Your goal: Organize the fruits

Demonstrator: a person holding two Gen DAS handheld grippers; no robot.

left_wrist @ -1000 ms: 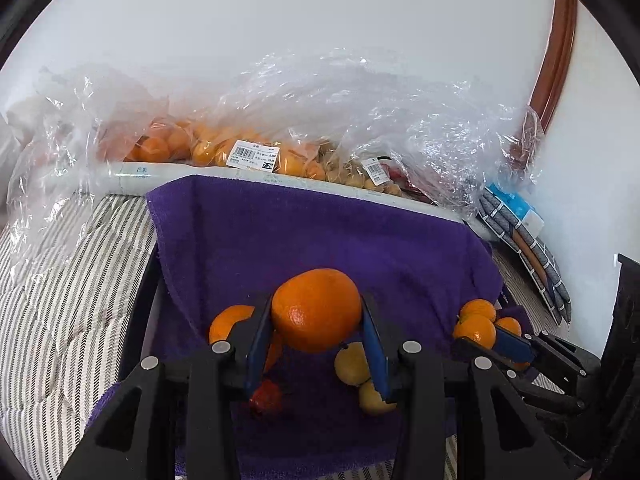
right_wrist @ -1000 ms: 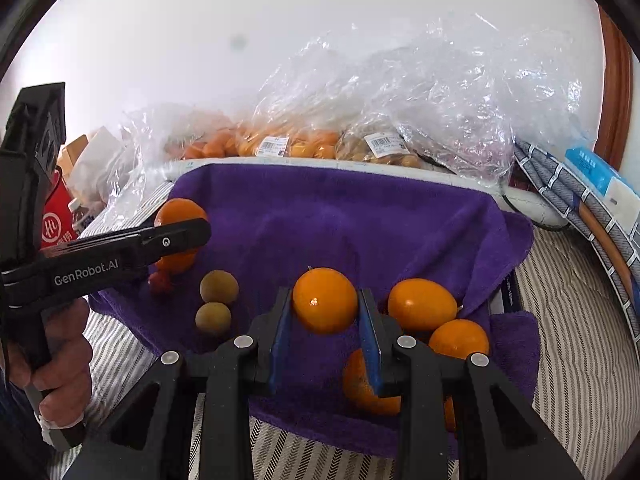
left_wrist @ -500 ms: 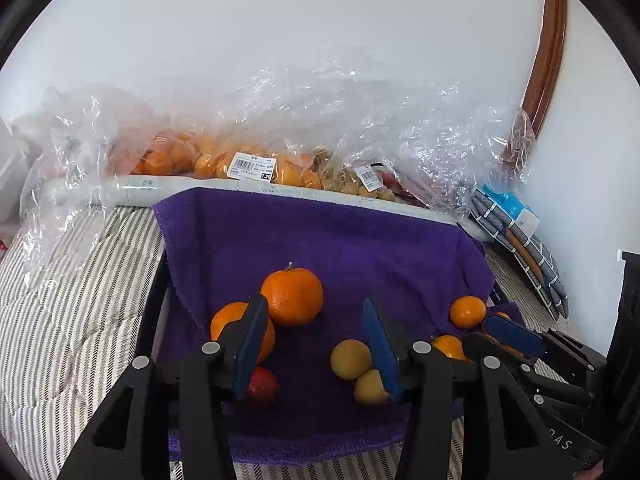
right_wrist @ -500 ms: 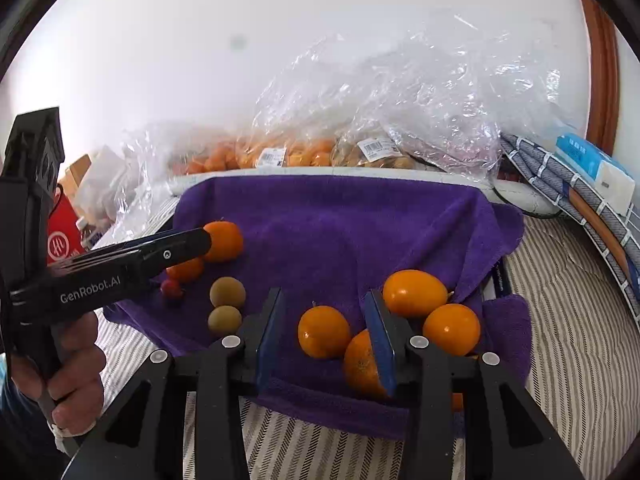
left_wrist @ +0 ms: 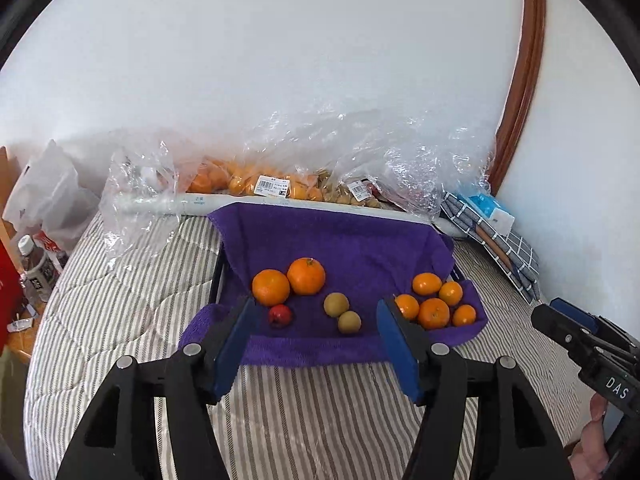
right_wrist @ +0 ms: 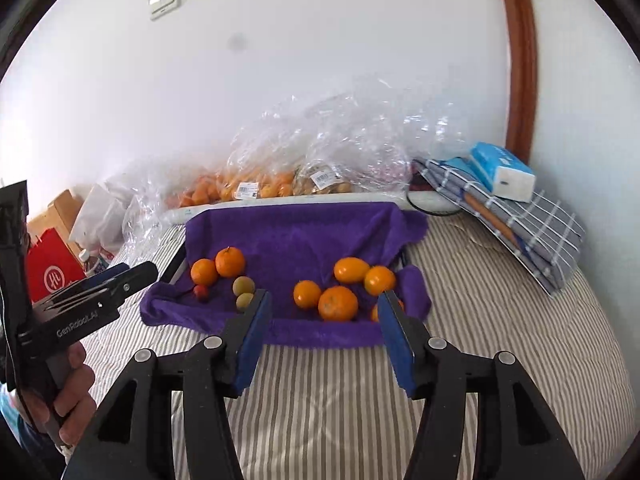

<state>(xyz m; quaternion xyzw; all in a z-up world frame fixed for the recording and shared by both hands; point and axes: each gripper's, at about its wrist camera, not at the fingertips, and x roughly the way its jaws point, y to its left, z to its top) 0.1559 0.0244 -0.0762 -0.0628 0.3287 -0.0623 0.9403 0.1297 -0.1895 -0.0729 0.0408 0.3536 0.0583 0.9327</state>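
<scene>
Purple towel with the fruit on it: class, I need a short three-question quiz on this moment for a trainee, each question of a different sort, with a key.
1. True or false: the left gripper is holding an orange.
2. Multiple choice: the red fruit on the purple towel lies nearest to A) the two big oranges, B) the small oranges, C) the tissue pack.
3. Fill in: between the two orange groups lie ___ small yellow-green fruits.

Key: 1 false, both it and the right gripper are open and empty; 2 A; 3 two.
</scene>
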